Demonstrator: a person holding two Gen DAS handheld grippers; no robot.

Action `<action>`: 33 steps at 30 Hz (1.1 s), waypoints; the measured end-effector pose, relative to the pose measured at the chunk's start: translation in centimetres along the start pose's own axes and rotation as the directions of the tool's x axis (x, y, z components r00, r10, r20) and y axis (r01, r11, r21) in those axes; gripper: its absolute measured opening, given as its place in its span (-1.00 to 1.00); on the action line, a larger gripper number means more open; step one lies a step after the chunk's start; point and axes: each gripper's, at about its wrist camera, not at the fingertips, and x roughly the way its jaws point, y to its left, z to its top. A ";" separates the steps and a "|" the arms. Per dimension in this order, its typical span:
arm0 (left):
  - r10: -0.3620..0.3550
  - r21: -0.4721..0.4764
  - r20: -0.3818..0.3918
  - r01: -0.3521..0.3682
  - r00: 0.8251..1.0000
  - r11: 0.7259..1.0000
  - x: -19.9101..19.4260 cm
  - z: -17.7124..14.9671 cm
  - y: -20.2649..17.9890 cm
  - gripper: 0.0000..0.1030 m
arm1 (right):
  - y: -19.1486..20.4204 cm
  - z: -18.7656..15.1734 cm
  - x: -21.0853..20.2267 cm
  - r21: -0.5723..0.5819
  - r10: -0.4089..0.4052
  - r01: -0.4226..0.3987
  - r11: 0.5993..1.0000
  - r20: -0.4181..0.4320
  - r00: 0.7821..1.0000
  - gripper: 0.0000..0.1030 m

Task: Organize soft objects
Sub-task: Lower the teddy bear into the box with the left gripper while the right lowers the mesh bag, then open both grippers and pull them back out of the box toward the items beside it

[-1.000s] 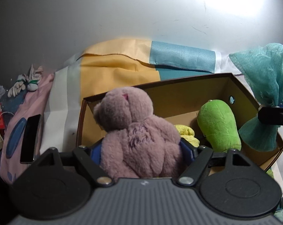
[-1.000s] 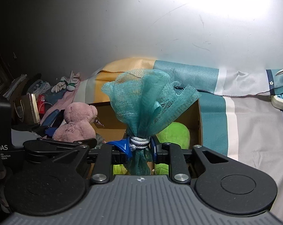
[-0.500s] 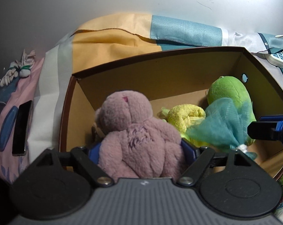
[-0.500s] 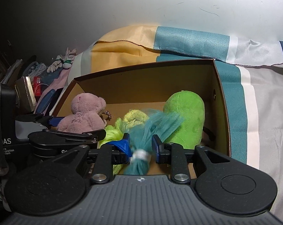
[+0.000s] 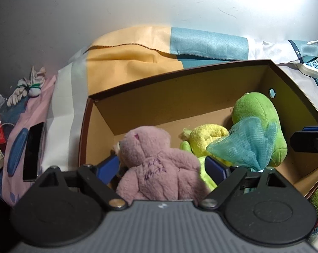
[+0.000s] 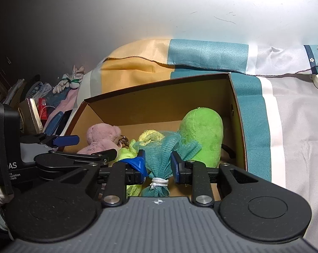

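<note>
An open cardboard box (image 5: pixel 180 97) (image 6: pixel 159 97) sits on a striped bedspread. My left gripper (image 5: pixel 161 166) is open; the pink teddy bear (image 5: pixel 156 162) (image 6: pixel 102 137) sits loose between its spread blue fingers at the box's left end. My right gripper (image 6: pixel 158 164) is open inside the box; the teal mesh bath pouf (image 6: pixel 161 156) (image 5: pixel 243 145) lies between its fingers, which stand a little apart from it. A green plush (image 5: pixel 258 118) (image 6: pixel 203 135) leans at the right end. A yellow plush (image 5: pixel 203 135) (image 6: pixel 150 136) lies in the middle.
A black phone (image 5: pixel 32 147) lies on pink cloth left of the box. White gloves (image 5: pixel 26 88) (image 6: pixel 70 81) lie further back. A white power strip (image 5: pixel 312 69) is at the far right. Cluttered items (image 6: pixel 32 109) stand at the left edge.
Both grippers have opened inside the box, releasing the teddy bear and the pouf. Earlier both came down into the box from above its rim.
</note>
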 end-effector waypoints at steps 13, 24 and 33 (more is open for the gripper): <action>0.033 -0.055 0.077 -0.029 0.996 0.998 -5.3 -0.6 1.0 0.82 | 0.6 -1.6 -3.3 0.012 0.024 -0.025 1.000 0.061 0.998 -0.84; 0.061 -0.098 0.084 -0.052 0.995 0.994 -8.1 -2.7 1.2 0.82 | 1.2 -3.6 -5.5 0.023 0.054 -0.056 0.998 0.102 0.993 -0.83; 0.093 -0.117 0.087 -0.082 0.992 0.990 -10.2 -4.4 1.1 0.82 | 2.2 -5.3 -7.2 -0.019 0.081 -0.079 0.997 0.119 0.990 -0.82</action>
